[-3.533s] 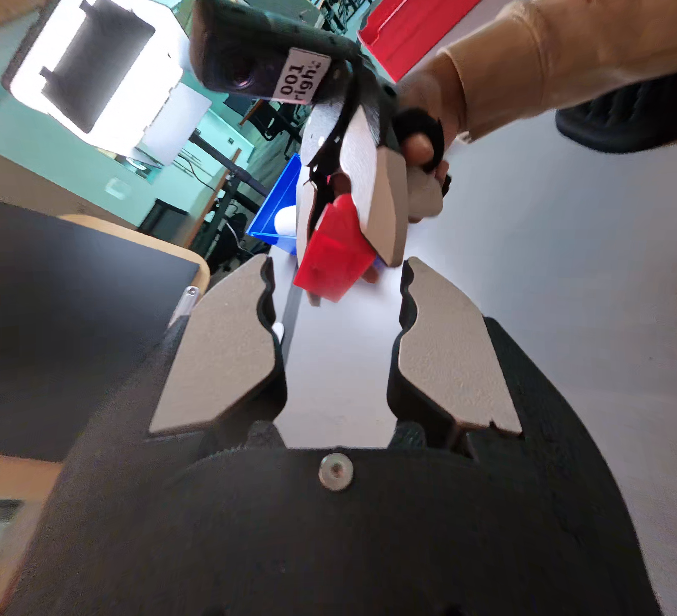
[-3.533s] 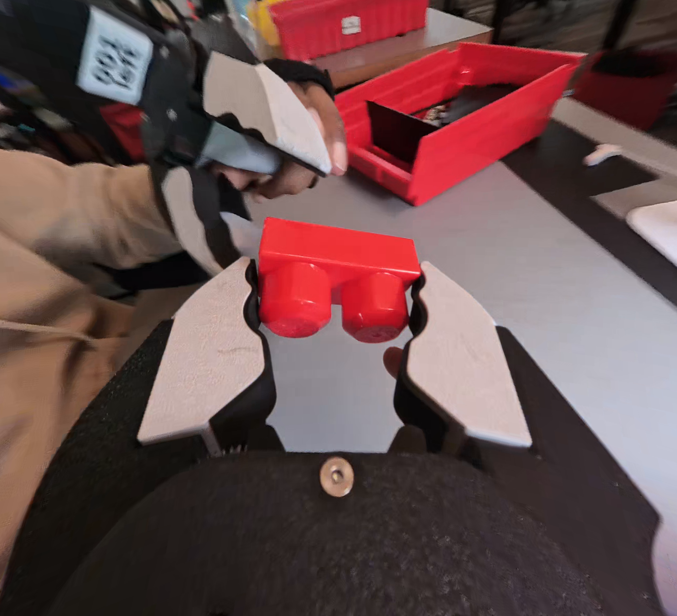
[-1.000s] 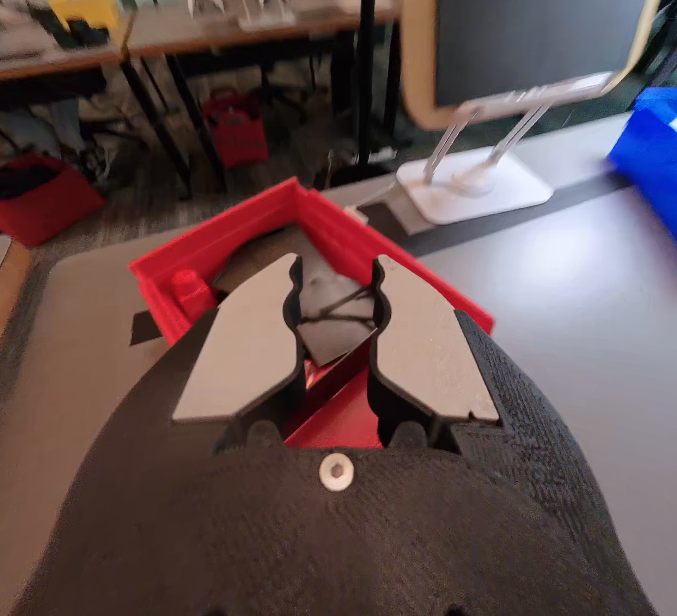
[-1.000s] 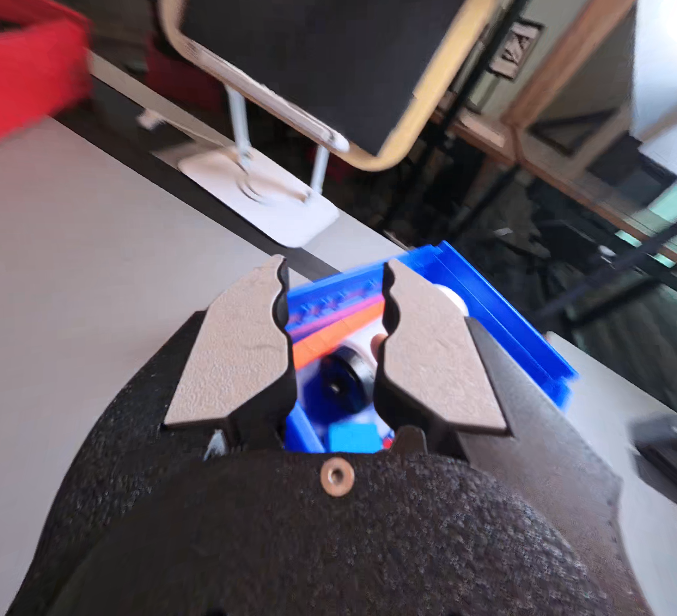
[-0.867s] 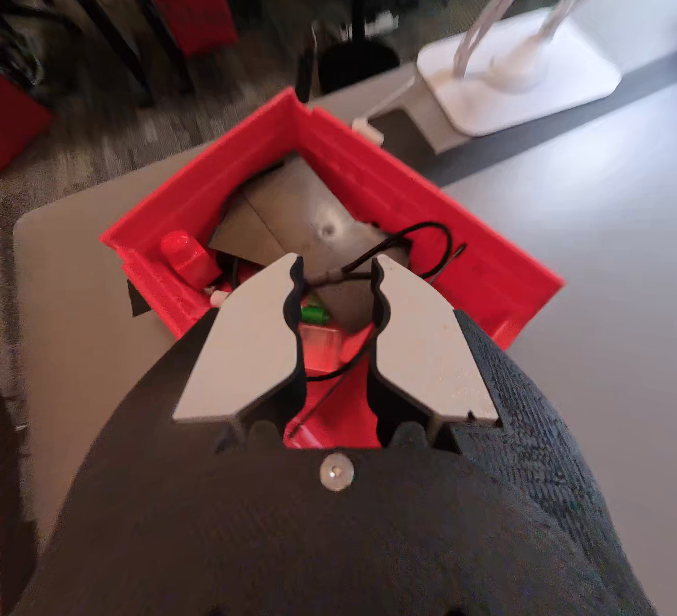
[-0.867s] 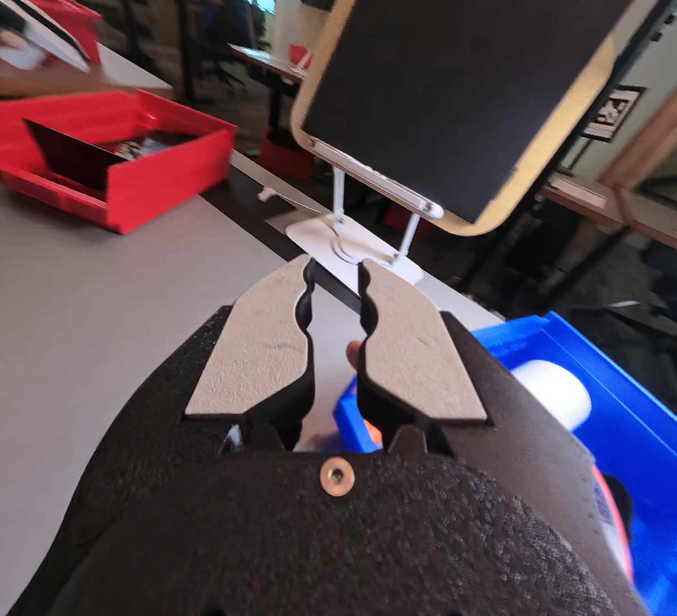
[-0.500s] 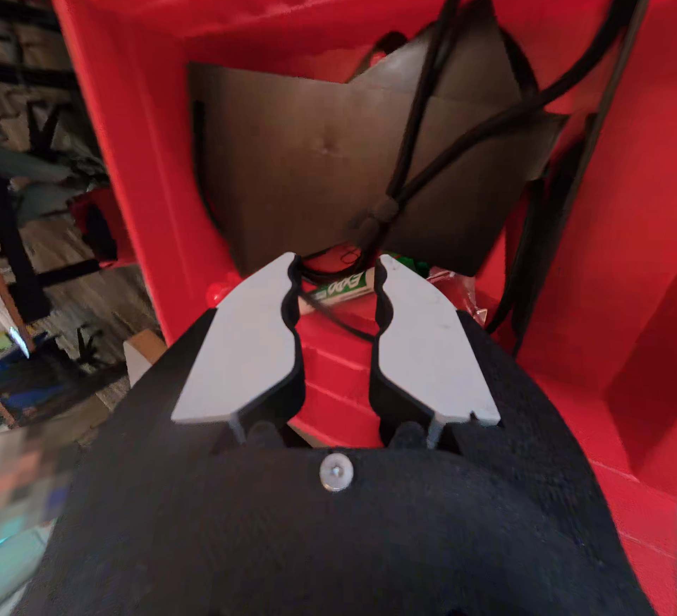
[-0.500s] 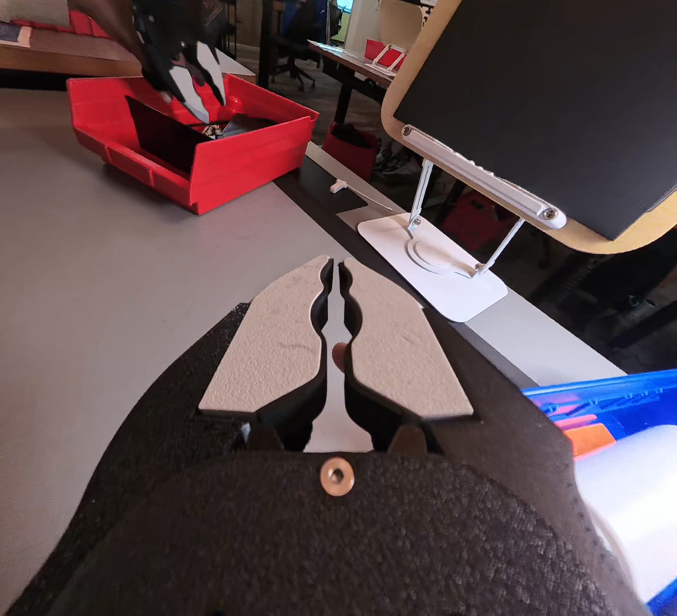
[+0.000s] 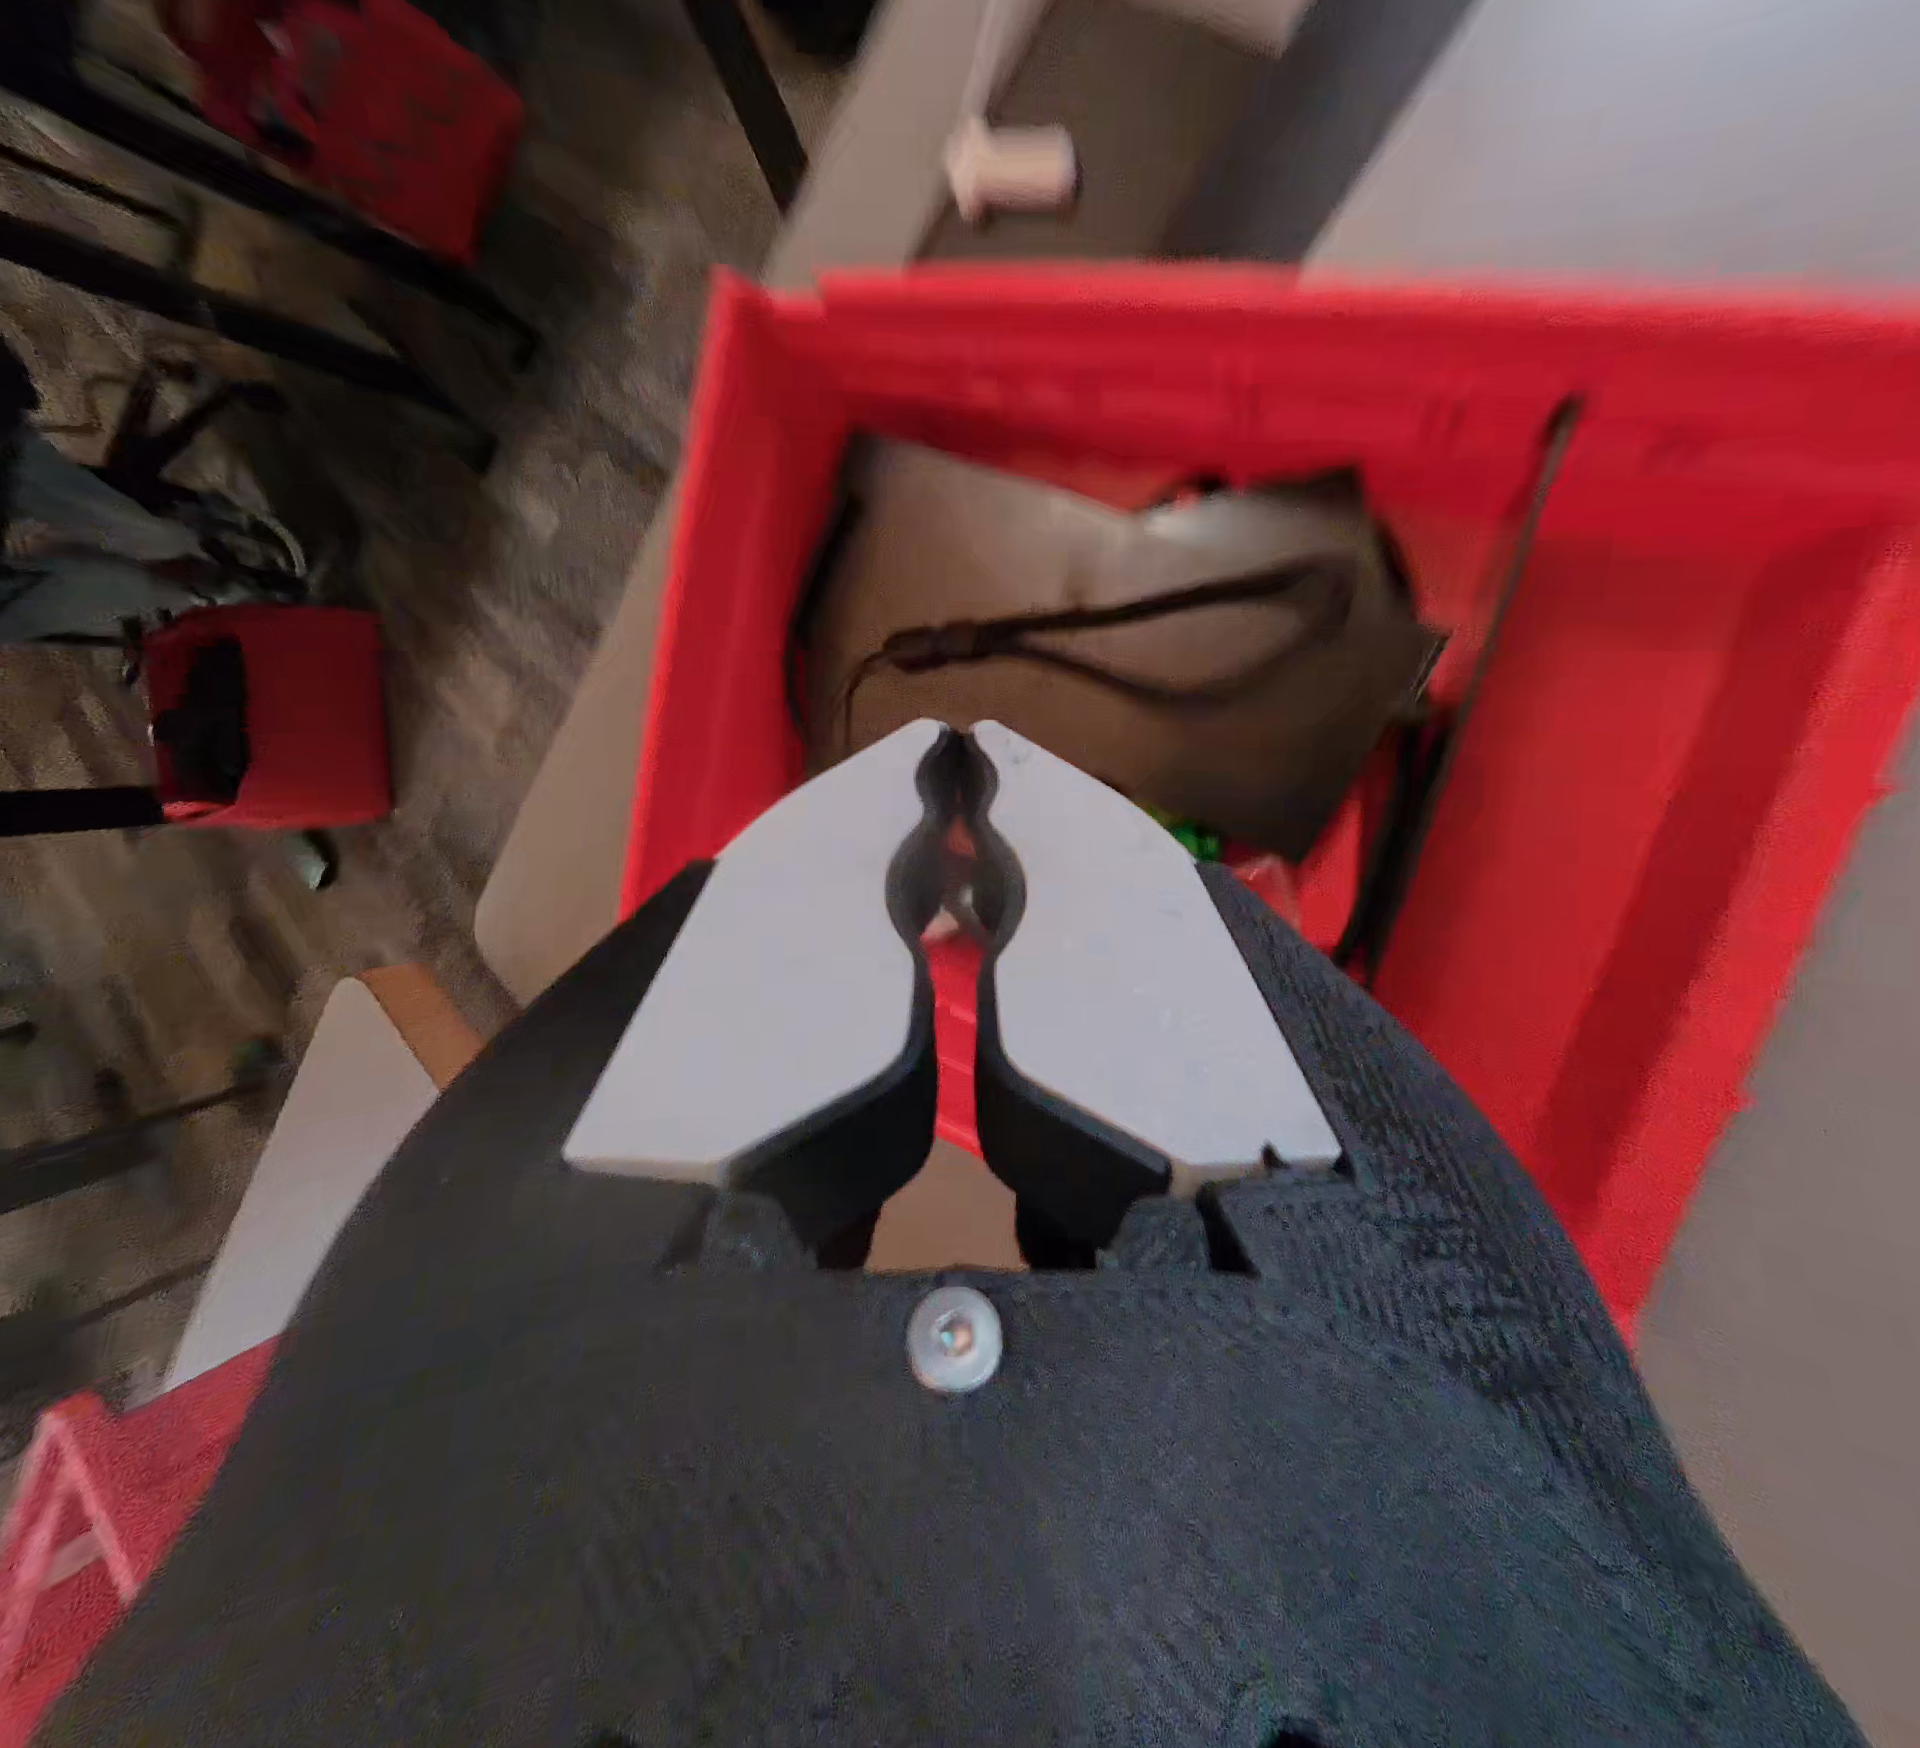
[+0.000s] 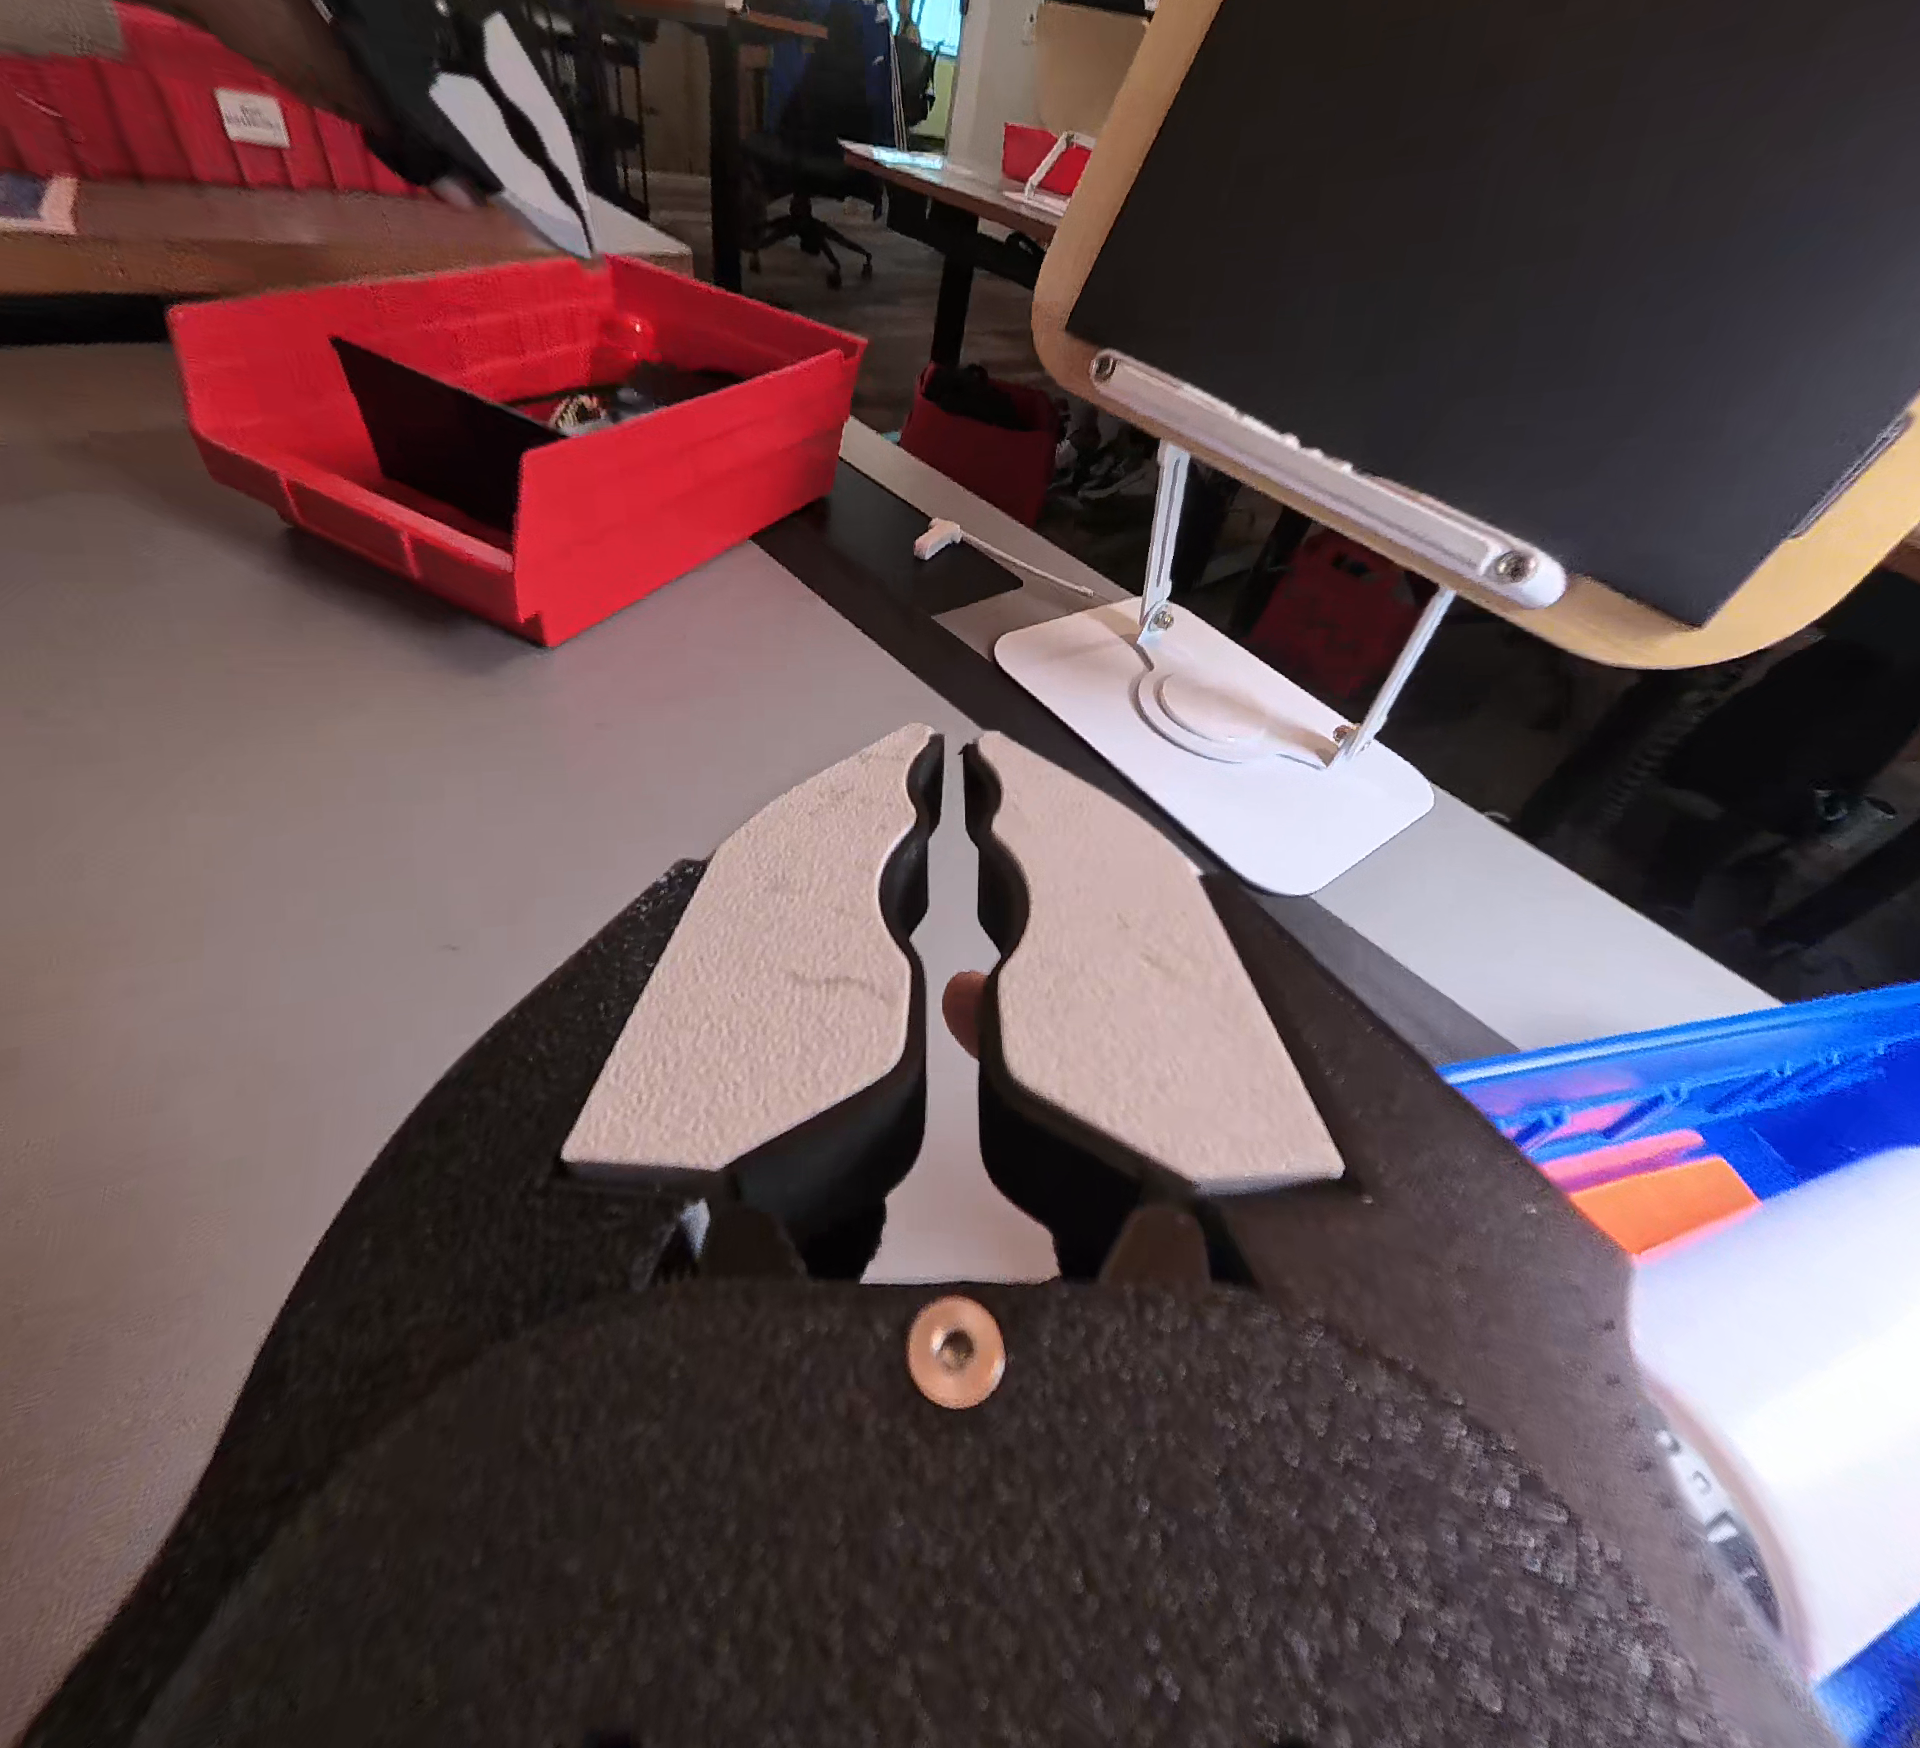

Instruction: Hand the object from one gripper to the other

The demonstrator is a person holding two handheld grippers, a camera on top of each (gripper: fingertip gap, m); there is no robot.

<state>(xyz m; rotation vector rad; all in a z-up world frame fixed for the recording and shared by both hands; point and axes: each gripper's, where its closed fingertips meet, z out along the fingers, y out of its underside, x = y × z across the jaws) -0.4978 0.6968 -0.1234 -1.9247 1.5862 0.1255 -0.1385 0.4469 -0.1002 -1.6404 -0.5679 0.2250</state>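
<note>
Red bin [image 9: 1714, 659] below left hand-held gripper [image 9: 957, 748].

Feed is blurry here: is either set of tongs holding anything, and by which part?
Cannot tell. Left tongs are shut over the red bin, something blurred between them; right tongs grip nothing.

Red bin [image 10: 665, 545] glows bright on the pale grey table [image 10: 312, 867], a black card [image 10: 436, 451] slanting inside it; black cord [image 9: 1091, 638] loops over that dark sheet; left gripper [image 9: 958, 748] shows light grey plates on black; right gripper [image 10: 953, 748] speckled grey on textured black; blue bin [image 10: 1714, 1085], orange strip [image 10: 1652, 1199]; white stand [image 10: 1226, 763], black board [image 10: 1507, 192] edged tan.
</note>
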